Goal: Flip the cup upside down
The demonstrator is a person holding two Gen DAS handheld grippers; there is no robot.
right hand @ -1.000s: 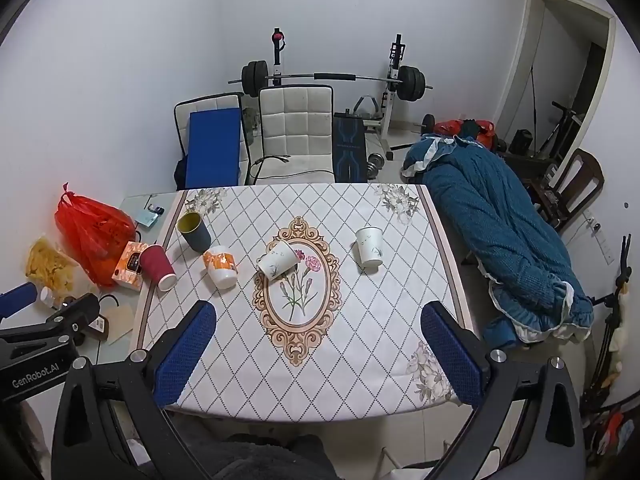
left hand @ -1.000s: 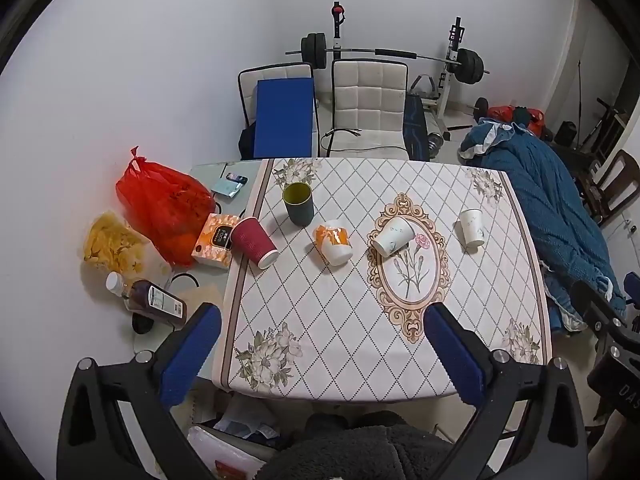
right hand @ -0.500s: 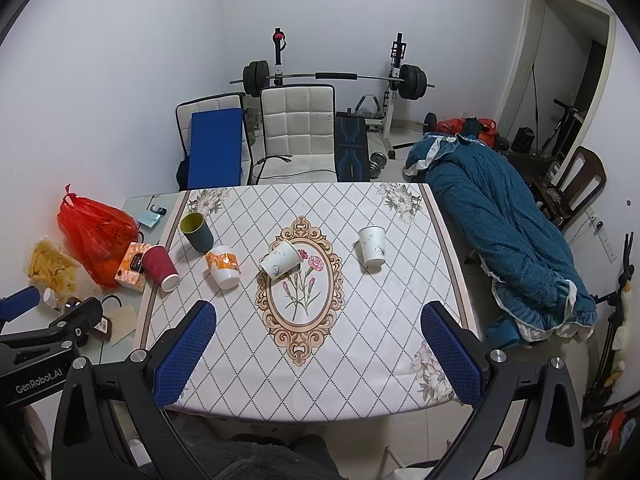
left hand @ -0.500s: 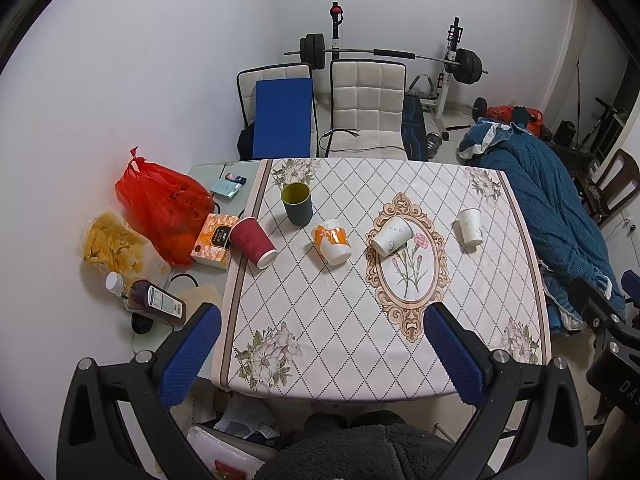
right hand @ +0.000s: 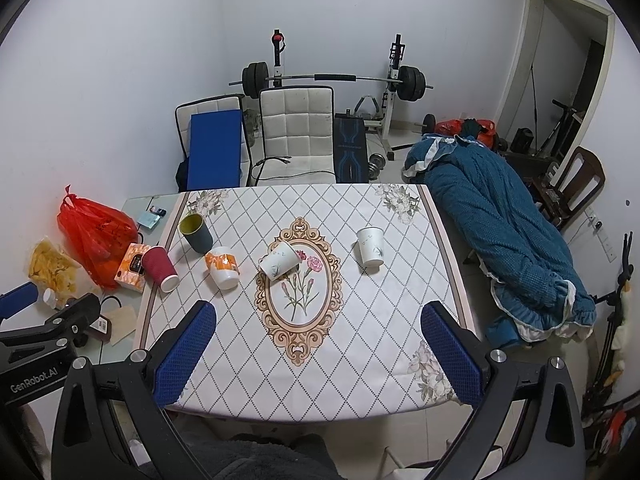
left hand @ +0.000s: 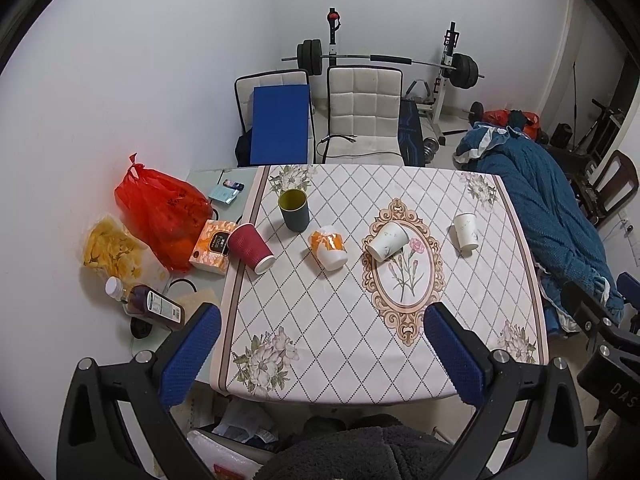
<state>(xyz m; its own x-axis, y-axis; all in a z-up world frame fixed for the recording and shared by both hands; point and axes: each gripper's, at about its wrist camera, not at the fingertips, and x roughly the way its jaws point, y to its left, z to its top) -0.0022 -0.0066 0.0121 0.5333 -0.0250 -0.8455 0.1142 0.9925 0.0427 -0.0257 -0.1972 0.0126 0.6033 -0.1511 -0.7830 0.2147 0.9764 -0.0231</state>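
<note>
Both the left gripper (left hand: 320, 344) and right gripper (right hand: 318, 338) are hovering with jaws spread wide and empty short of the quilted-pattern table (right hand: 248, 360), where the upright dark green cup (left hand: 294, 210), beyond the tipped orange-and-white cup (left hand: 329, 249), is waiting unflipped, so everything remains.

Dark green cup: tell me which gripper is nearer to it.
Left. The left gripper hangs open off the table's near edge, on the dark green cup side; the right gripper, open too, sits further right.
</note>
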